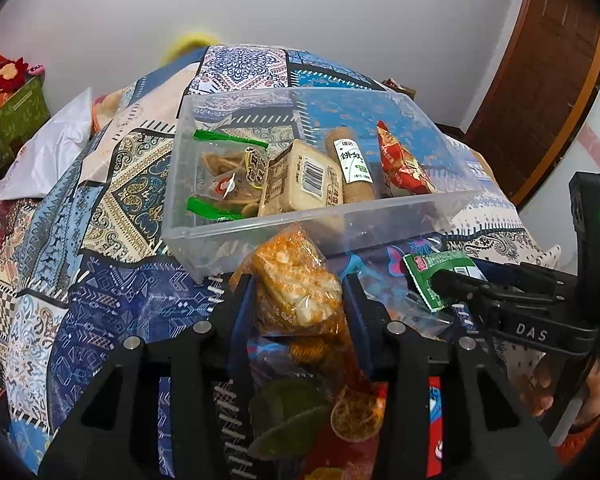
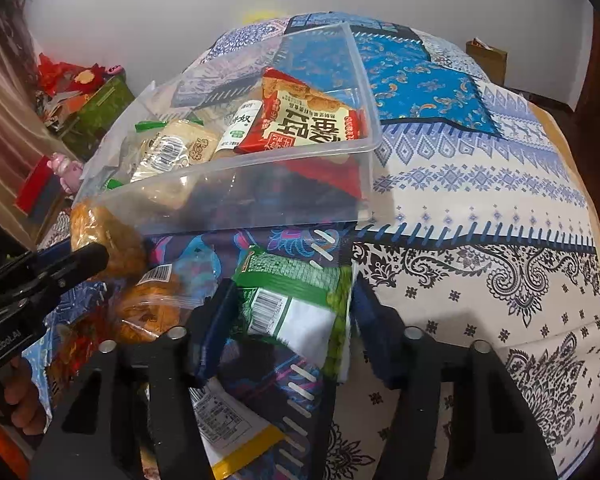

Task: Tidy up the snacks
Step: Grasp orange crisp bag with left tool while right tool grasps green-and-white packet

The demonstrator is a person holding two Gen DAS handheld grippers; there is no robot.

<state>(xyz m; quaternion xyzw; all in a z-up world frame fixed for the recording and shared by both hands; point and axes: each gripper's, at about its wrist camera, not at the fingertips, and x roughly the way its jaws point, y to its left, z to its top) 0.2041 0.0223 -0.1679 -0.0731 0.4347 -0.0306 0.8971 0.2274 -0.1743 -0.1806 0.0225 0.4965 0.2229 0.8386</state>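
A clear plastic bin [image 1: 300,216] stands on the patterned cloth and holds several snacks: a green-sealed bag [image 1: 228,172], a beige pack [image 1: 300,180], a brown roll [image 1: 350,164] and a red pack [image 1: 400,164]. My left gripper [image 1: 298,292] is shut on an orange snack pack [image 1: 296,284], held just before the bin's near wall. My right gripper [image 2: 292,312] is shut on a green snack pack [image 2: 296,300] above the cloth, right of the left one. The bin [image 2: 260,184] also shows in the right wrist view.
More loose snacks lie under the grippers: a clear pack of orange cakes [image 2: 148,312] and a white and yellow pack [image 2: 228,428]. Green boxes and red decorations [image 1: 12,112] stand at the left. A brown door [image 1: 540,92] is at the right.
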